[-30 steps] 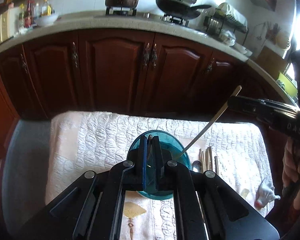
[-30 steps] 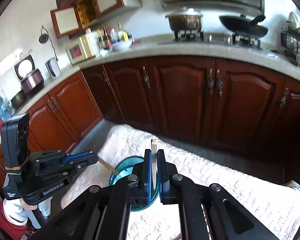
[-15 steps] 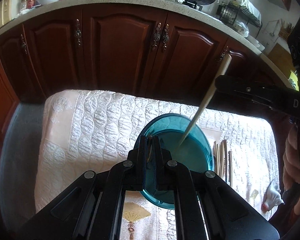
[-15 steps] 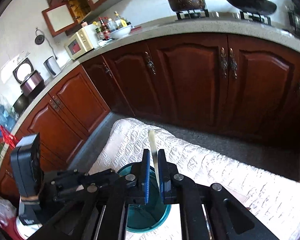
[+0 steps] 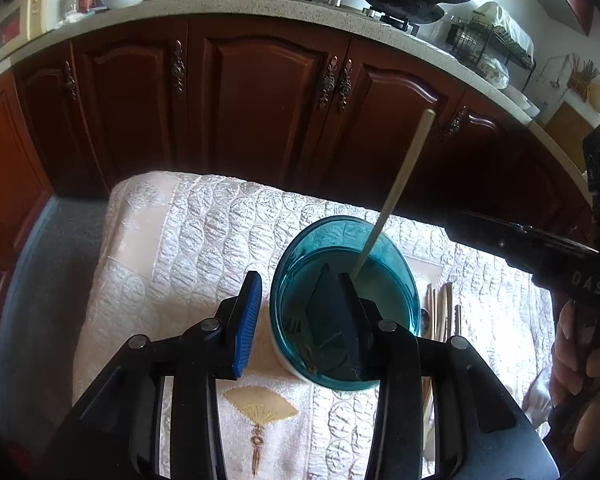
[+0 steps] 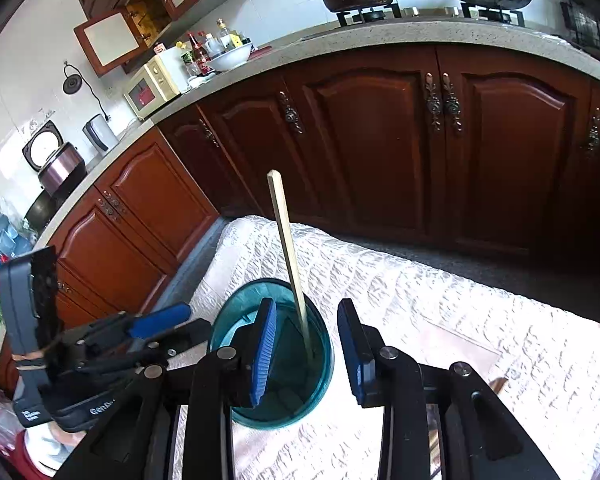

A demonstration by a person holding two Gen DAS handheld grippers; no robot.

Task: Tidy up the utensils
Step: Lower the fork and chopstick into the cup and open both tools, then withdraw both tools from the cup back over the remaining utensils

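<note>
A teal see-through cup (image 5: 380,280) stands on a white quilted cloth (image 5: 188,248). A pale chopstick (image 5: 400,188) leans upright in it, and a small fork (image 5: 300,340) lies inside. My left gripper (image 5: 298,320) straddles the cup's near wall, one finger outside and one inside, its jaws opening and clear of the wall. In the right wrist view my right gripper (image 6: 308,350) hovers over the cup (image 6: 320,344) with jaws opening. The chopstick (image 6: 286,240) rises between its fingers, touched by neither pad.
Several chopsticks (image 5: 440,312) and a spoon (image 5: 425,318) lie on the cloth right of the cup. A hand (image 5: 580,360) holds the right gripper at the right edge. Dark wooden cabinets (image 5: 260,100) run behind the table, with grey floor (image 5: 48,264) on the left.
Both grippers were shut, the left at the cup's rim, the right on the chopstick. Both have opened. The right gripper sank toward the cup, and the chopstick now stands in it.
</note>
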